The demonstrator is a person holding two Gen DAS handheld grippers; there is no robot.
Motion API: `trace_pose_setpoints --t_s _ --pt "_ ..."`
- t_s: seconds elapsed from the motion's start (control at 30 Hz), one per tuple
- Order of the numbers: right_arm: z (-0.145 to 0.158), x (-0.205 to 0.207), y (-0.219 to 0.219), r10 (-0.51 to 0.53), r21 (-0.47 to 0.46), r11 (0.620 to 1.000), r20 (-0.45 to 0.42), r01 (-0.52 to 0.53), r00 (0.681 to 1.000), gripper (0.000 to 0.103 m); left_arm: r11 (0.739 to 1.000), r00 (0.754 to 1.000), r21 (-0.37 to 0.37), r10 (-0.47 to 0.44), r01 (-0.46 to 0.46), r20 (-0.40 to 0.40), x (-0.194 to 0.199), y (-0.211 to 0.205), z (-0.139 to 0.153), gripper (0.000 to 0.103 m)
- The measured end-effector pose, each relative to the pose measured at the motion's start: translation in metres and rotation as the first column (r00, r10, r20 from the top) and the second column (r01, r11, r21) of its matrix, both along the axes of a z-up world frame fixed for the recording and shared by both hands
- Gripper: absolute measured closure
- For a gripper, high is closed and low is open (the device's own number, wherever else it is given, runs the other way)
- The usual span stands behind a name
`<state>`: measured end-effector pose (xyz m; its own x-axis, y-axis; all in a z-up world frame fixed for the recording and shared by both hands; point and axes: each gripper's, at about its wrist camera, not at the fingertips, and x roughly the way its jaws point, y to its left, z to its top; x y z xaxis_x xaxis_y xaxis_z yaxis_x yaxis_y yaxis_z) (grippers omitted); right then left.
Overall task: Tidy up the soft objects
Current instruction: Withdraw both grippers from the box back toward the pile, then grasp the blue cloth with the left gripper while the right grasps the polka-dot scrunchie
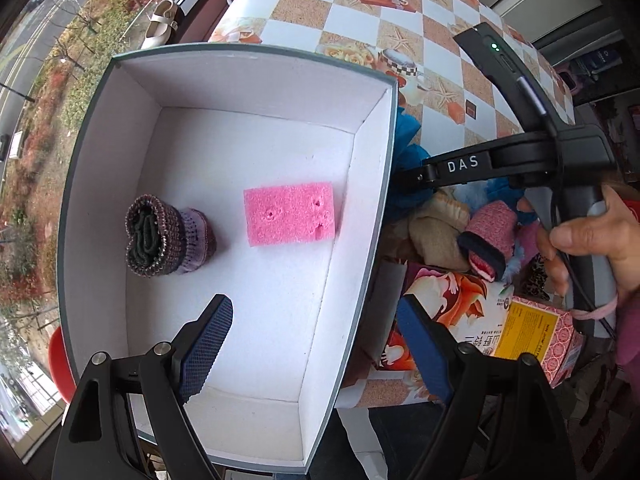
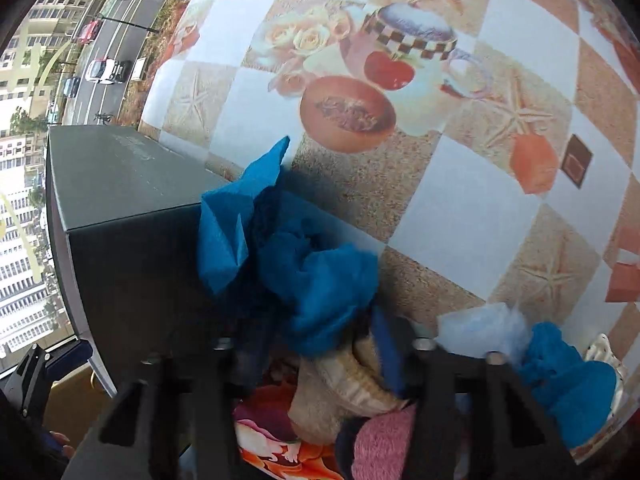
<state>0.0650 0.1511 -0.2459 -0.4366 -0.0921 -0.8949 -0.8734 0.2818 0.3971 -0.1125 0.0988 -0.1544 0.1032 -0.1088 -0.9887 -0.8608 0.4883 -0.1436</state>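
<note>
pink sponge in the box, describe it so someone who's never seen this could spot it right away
Find the big open box with white inside walls on the patterned table. Two things lie on its floor: the pink sponge is the flat, bright rectangular block nearer the right wall, while its neighbour is a rolled purple knit sock.

Bright, even daylight from the window side; soft shadows inside the white box (image 1: 256,152). Strong fisheye bending and dark vignetting at all edges. Left wrist view sharp; right wrist view motion-blurred along the bottom, gripper fingers (image 2: 384,364) smeared
</note>
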Motion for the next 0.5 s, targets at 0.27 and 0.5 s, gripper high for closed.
trace_pose_setpoints --t_s 0.27,0.5 --pt "0.04 0.078 -0.031 -0.294 0.102 0.953 0.067 0.286 0.953 0.086 0.999 0.999 0.007 -0.049 0.049 0.012 0.012 -0.006 0.005 0.016" --pt "0.071 0.166 -0.108 -0.586 0.074 0.807 -0.009 0.585 0.81 0.027 0.997 0.993 0.026 -0.079 0.077 0.088 0.045 -0.009 0.036 0.016"
